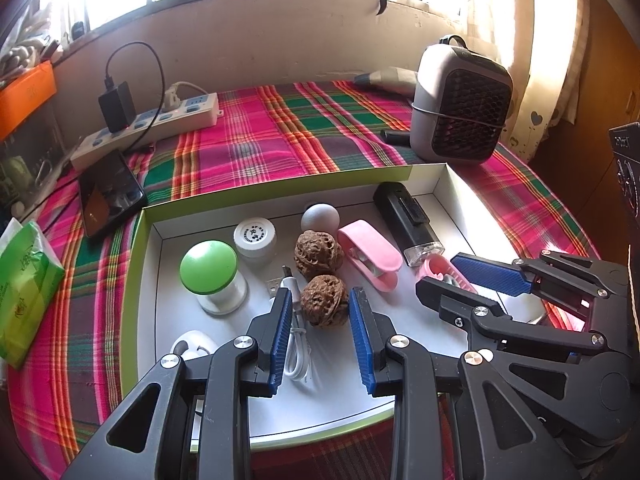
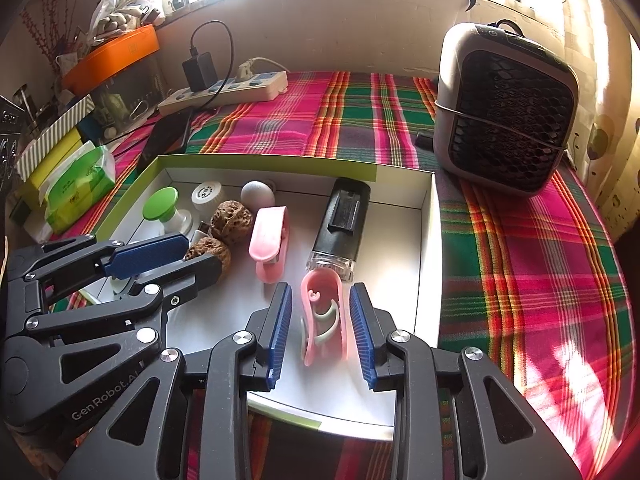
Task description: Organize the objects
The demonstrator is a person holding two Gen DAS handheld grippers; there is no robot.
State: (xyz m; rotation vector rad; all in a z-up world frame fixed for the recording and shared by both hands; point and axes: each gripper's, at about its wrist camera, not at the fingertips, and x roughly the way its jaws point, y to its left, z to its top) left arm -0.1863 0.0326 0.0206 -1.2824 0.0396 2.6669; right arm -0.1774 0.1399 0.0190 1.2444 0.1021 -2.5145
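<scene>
A white box with green rim [image 1: 138, 240] [image 2: 426, 240] holds small items: two walnuts [image 1: 322, 298] [image 2: 232, 216], a green-lidded jar [image 1: 208, 266] [image 2: 161, 204], a white cap [image 1: 255, 236], a grey ball [image 1: 319, 217] [image 2: 257, 194], a pink clip [image 1: 370, 254] [image 2: 269, 240], a black device [image 1: 404, 216] [image 2: 346, 216] and a white USB cable [image 1: 298, 356]. My left gripper [image 1: 320, 300] is open with its fingers either side of the near walnut. My right gripper [image 2: 318, 296] is open around a second pink clip [image 2: 324, 320], apart from it.
A grey heater [image 1: 460, 104] [image 2: 504, 108] stands at the back right on the plaid cloth [image 1: 260, 136]. A power strip [image 1: 152, 124] [image 2: 228, 90], a phone [image 1: 110, 196] and green tissue pack [image 1: 24, 280] [image 2: 76, 192] lie to the left.
</scene>
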